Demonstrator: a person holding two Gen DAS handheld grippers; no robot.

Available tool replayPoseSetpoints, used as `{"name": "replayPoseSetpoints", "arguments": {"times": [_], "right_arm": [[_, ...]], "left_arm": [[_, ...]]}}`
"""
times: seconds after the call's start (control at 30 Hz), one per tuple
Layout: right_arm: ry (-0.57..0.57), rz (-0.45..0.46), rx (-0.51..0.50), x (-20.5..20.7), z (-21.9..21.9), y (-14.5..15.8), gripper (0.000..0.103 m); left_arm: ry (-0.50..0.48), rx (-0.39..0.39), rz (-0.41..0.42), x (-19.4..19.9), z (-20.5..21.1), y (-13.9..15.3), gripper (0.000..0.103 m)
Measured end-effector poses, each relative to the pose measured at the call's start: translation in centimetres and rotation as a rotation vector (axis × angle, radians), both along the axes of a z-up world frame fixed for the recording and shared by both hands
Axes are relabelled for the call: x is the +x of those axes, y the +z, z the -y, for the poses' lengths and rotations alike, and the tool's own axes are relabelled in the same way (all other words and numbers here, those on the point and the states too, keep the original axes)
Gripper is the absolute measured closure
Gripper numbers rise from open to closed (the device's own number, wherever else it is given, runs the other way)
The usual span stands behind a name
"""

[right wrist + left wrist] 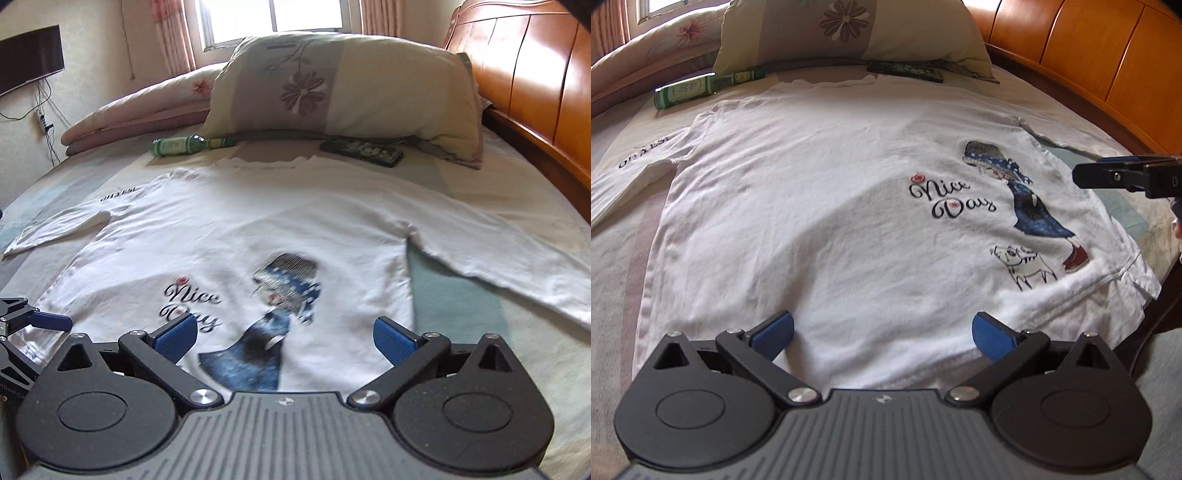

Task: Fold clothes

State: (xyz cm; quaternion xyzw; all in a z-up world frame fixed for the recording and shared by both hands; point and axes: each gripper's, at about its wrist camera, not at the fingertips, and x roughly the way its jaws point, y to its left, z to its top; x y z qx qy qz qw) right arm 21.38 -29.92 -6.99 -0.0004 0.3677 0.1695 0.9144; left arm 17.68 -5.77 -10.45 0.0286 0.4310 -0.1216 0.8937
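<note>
A white long-sleeved shirt lies flat and face up on the bed, sleeves spread, likely laid out so you can fold it. Your left gripper hovers over its bottom hem, jaws wide apart and empty. Your right gripper hangs above the printed picture, also spread wide and holding nothing.
</note>
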Motion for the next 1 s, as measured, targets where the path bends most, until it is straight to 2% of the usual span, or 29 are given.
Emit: {"name": "replayPoseSetpoints", "arguments": {"times": [0.13, 0.2, 0.33, 0.43, 0.53, 0.63, 0.73, 0.83, 1.0], "right_arm": [[-0.046, -0.041, -0.129, -2.3, -3.2, -3.3, 0.0], [-0.111, -0.037, -0.094, -3.5, -2.8, -4.1, 0.0], [-0.162, -0.04, -0.118, -4.6, -2.8, -4.1, 0.0], [-0.19, -0.044, -0.113, -4.8, -2.9, -4.1, 0.0], [-0.211, -0.052, -0.107, -5.1, -2.9, -4.1, 0.0], [-0.202, -0.071, -0.082, -5.7, -2.4, -3.8, 0.0], [-0.189, -0.074, -0.06, -6.6, -2.2, -3.1, 0.0], [-0.134, -0.035, -0.037, -7.3, -3.0, -2.0, 0.0], [0.013, -0.011, -0.112, -7.4, -7.3, -1.8, 0.0]], "left_arm": [[-0.02, 0.043, -0.018, -2.4, -0.3, -0.1, 0.001], [-0.019, 0.028, -0.023, -3.2, -0.9, 0.3, 0.001], [-0.004, -0.008, 0.004, -2.7, -1.4, 1.6, 0.001], [-0.033, 0.012, 0.058, -1.4, 0.0, 2.2, 0.001], [-0.069, 0.051, 0.053, -0.8, 1.7, 1.1, 0.001], [-0.113, 0.077, 0.016, -1.9, 2.4, -0.5, 0.001], [-0.137, 0.067, 0.012, -4.3, 1.6, -0.4, 0.001], [-0.173, 0.094, 0.014, -5.6, 0.8, 0.4, 0.001], [-0.091, 0.078, 0.08, -5.2, -1.2, 2.3, 0.001]]}}
